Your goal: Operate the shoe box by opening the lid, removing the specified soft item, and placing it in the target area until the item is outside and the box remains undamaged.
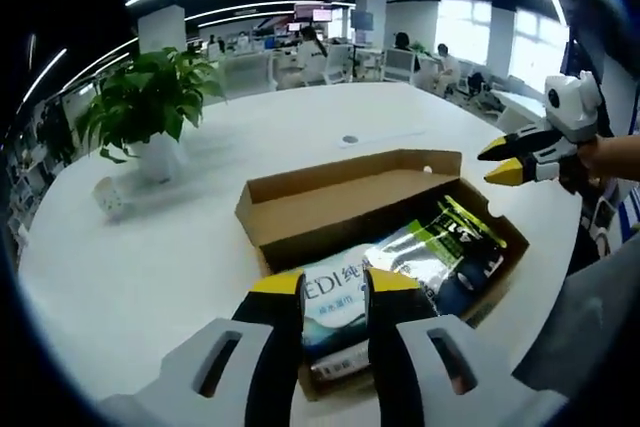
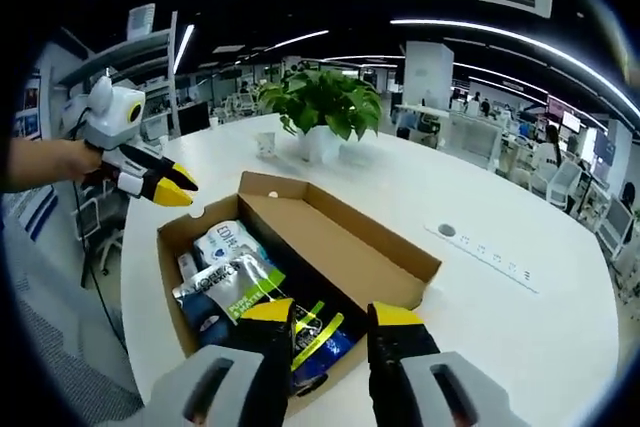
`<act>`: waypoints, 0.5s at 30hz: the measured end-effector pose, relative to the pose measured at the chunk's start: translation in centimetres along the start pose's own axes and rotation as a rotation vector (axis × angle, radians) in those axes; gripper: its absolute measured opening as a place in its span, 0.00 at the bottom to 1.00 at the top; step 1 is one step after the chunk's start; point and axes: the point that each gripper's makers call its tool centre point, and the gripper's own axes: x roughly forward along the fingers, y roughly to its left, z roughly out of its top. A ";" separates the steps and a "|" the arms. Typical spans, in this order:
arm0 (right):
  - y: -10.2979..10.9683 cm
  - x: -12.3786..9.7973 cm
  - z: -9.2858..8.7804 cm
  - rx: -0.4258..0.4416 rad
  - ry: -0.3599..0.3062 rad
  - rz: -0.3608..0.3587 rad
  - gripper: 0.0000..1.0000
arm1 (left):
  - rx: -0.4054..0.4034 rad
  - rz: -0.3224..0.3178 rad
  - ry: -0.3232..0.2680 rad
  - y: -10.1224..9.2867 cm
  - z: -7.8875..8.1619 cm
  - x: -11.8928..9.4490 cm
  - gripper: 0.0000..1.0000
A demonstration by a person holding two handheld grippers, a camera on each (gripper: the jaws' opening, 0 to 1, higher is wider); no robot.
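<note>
- Left gripper view: my left gripper [image 1: 335, 289] hovers over the near end of the shoe box [image 1: 330, 209], its jaws parted with nothing between them.
- The shoe box sits open on the white tabletop [image 1: 150, 267], its lid [image 1: 345, 179] folded back and standing along the far side.
- Inside lie soft packets: a white-and-teal pack [image 1: 335, 292] right below my jaw tips, and a silver-and-green pouch [image 1: 435, 247] beside it, toward the right end.
- My right gripper [image 1: 497, 161] comes in from the right, above the box's far right corner, jaws apart and free of any load.
- A potted plant [image 1: 148, 107] stands well apart on the left.
- Right gripper view: my right gripper [image 2: 332, 319] hangs over the box's near end, jaws released, above a green-and-blue pouch [image 2: 315, 337].
- The white-and-teal pack [image 2: 225, 242] lies at the far end of the box, near my left gripper [image 2: 180, 187], which hovers just off that corner.
- The potted plant [image 2: 322, 107] stands beyond the box.
</note>
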 end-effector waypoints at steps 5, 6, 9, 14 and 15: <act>0.8 0.3 -0.4 -0.022 0.017 0.036 0.28 | -0.012 -0.015 0.001 -0.5 -0.4 -0.1 0.24; 1.0 0.3 -0.4 -0.027 0.020 0.043 0.28 | -0.013 -0.018 0.002 -0.8 -0.6 -0.1 0.25; 1.4 0.5 -0.7 -0.034 0.029 0.061 0.29 | -0.015 -0.030 0.007 -1.5 -0.9 -0.1 0.25; 2.0 1.0 -1.2 -0.037 0.049 0.083 0.30 | -0.023 -0.050 0.018 -2.1 -1.6 0.2 0.26; 2.1 1.1 -1.3 -0.045 0.055 0.084 0.30 | -0.026 -0.054 0.020 -2.3 -1.7 0.3 0.26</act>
